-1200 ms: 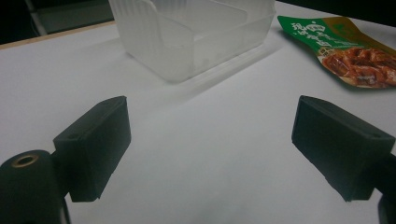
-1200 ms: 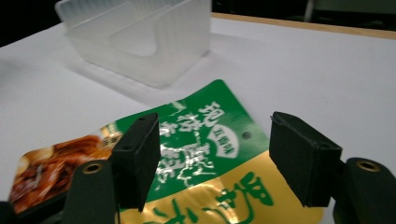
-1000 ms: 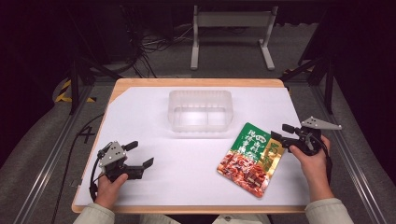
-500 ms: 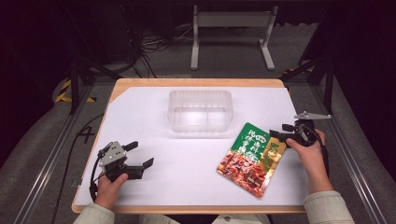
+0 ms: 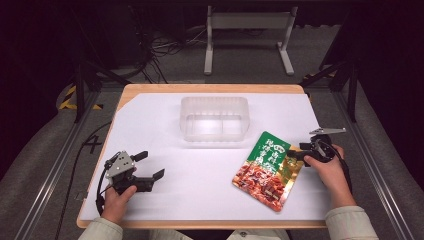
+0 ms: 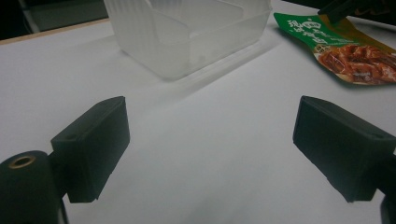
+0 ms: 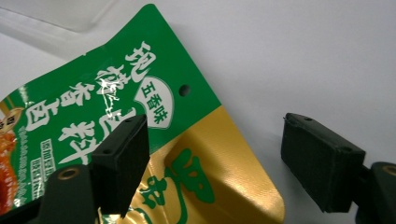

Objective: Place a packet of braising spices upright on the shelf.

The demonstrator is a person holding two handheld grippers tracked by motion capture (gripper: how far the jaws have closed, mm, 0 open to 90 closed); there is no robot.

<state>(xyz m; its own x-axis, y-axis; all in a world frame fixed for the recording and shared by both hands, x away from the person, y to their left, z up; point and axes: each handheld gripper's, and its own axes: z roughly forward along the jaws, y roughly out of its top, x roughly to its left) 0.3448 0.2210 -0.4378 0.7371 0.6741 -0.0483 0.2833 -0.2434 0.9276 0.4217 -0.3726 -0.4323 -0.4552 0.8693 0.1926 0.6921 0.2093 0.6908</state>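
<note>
Pouch (image 5: 267,170) lies flat on white table (image 5: 200,190), near side and right of clear tub (image 5: 214,119), well apart from it. Right gripper (image 5: 295,155) at pouch's right edge, jaws spread, straddling gold corner; one jaw over green print, other over bare table. Left gripper (image 5: 150,165) far left of pouch, low over table, jaws spread, holding nothing, aimed toward tub.

The high view is looking forward and down over the whole desk (image 5: 150,200) from the person's side. The left gripper view is sitting low above the white surface, facing the clear tub (image 6: 187,32) at upper centre and the green pouch (image 6: 341,46) at upper right. The right gripper view is hovering close over that pouch (image 7: 93,107), which all three views are sharing.
</note>
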